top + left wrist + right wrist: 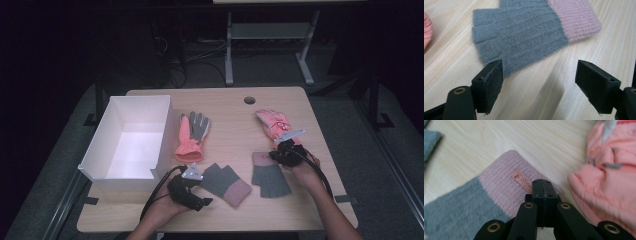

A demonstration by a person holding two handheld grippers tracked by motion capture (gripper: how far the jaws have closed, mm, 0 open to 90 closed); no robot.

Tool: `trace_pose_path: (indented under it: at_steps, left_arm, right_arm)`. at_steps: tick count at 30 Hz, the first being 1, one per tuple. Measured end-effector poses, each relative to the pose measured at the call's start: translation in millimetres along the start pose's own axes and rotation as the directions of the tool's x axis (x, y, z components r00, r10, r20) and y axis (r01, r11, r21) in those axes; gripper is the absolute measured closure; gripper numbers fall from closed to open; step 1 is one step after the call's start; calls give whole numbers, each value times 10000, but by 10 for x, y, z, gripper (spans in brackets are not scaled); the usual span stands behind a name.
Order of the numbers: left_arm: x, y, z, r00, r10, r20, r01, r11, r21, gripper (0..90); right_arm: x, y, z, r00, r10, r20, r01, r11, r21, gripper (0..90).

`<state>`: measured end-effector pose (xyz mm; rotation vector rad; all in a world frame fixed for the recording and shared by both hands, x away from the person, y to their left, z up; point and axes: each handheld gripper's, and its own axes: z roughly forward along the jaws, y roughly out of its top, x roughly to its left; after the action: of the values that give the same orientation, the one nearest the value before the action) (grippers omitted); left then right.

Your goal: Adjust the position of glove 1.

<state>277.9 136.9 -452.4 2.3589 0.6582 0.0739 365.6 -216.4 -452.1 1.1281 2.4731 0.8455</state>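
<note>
My left claw (539,85) stands wide over bare bench (544,100); grey mitten (524,37) at its 12 o'clock, untouched. My right claw (542,188) is pressed together at the pink cuff edge of second mitten (486,200), padded pink glove (609,182) at 3 o'clock.

Two black handheld grippers, left gripper (200,186) and right gripper (278,153), each with brass-ringed screws, grey three-cornered plate and black cable; forearms apparently bare.

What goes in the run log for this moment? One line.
left hand-held gripper open near left knit glove | right hand-held gripper shut on right knit glove cuff | box empty
</note>
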Motion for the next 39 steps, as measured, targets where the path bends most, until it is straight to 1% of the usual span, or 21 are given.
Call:
trace_pose_path:
  at_steps: [2, 3, 6, 7, 8, 11, 14, 15, 19, 21, 22, 24, 25, 27, 29, 30, 31, 33, 37, 38, 39]
  left_arm:
    - [-1, 1, 2, 10000, 8, -1, -8, 10000, -10, 220]
    - [6, 2, 3, 10000, 39, 3, -39, 10000, 63, 220]
    - [-4, 1, 9, 10000, -17, 16, 17, 10000, 24, 219]
    - [-5, 2, 6, 10000, -8, 29, 8, 10000, 49, 220]
    - [-5, 3, 6, 10000, -12, 30, 12, 10000, 51, 220]
    - [1, 4, 3, 10000, -8, 22, 8, 10000, 1, 219]
    - [16, 8, -2, 9999, 115, -13, -115, 9999, 83, 220]
    - [18, 10, -5, 9999, 149, -16, -149, 9998, 133, 220]
    - [6, 10, -3, 10000, 68, 48, -69, 9999, 156, 219]
    - [10, 13, -3, 10000, 79, 57, -80, 9998, 164, 219]
    - [11, 14, -1, 10000, 66, 58, -67, 9999, 149, 219]
    - [11, 22, 0, 10000, 64, 75, -64, 9999, 124, 220]
    - [12, 28, 1, 9999, 79, 80, -81, 9999, 134, 220]
    - [-1, 31, 16, 9999, -44, 94, 44, 10000, 31, 220]
    - [5, 25, 16, 9999, 111, 107, -113, 9998, 190, 219]
    - [9, 25, 15, 9999, 116, 126, -118, 9997, 208, 219]
    - [0, 25, 21, 9999, -53, 117, 52, 10000, 73, 219]
    - [17, 32, 5, 9999, 104, 108, -106, 9998, 144, 220]
    - [12, 44, 5, 9999, 34, 140, -35, 10000, 50, 219]
    - [-1, 44, 15, 9999, -73, 156, 74, 9999, -68, 218]
    - [7, 45, 7, 9998, 111, 155, -112, 9999, 62, 218]
  right_arm:
    - [-3, -51, -48, 10000, 18, 39, -18, 10000, 53, 900]
    - [-17, -133, -119, 9998, 141, 112, -142, 9998, 104, 900]
    - [-31, -209, -187, 9995, 292, 118, -294, 9994, 186, 900]
    - [-44, -276, -243, 9987, 439, 266, -445, 9988, 226, 900]
    - [-44, -276, -243, 9987, 439, 266, -445, 9988, 226, 900]
    - [-68, -361, -328, 9970, 547, 547, -567, 9977, 363, 900]
    - [-128, -506, -445, 9932, 837, 813, -871, 9955, 386, 900]
    - [-128, -506, -445, 9932, 837, 813, -871, 9955, 386, 900]
    - [-149, -658, -571, 9883, 1014, 1139, -1061, 9937, 364, 900]
    - [-142, -755, -661, 9857, 1195, 1189, -1237, 9919, 294, 900]
    - [-142, -755, -661, 9857, 1195, 1189, -1237, 9919, 294, 900]
    - [-123, -770, -715, 9871, 1208, 1055, -1223, 9925, 80, 900]
    - [-82, -757, -758, 9898, 1104, 899, -1090, 9938, -195, 900]
    - [8, -739, -801, 9946, 855, 591, -831, 9957, -410, 900]
    - [158, -759, -805, 9990, 393, 233, -385, 9987, -342, 900]
    - [267, -795, -800, 9998, 158, -127, -161, 9996, -234, 900]
    - [267, -795, -800, 9998, 158, -127, -161, 9996, -234, 900]
    - [382, -845, -780, 9990, -91, -436, 94, 9999, 56, 900]
    - [511, -871, -722, 9951, -371, -913, 396, 9989, 257, 900]
    - [523, -861, -705, 9937, -471, -1013, 503, 9983, 293, 900]
    - [559, -830, -655, 9920, -648, -1080, 696, 9967, 413, 900]
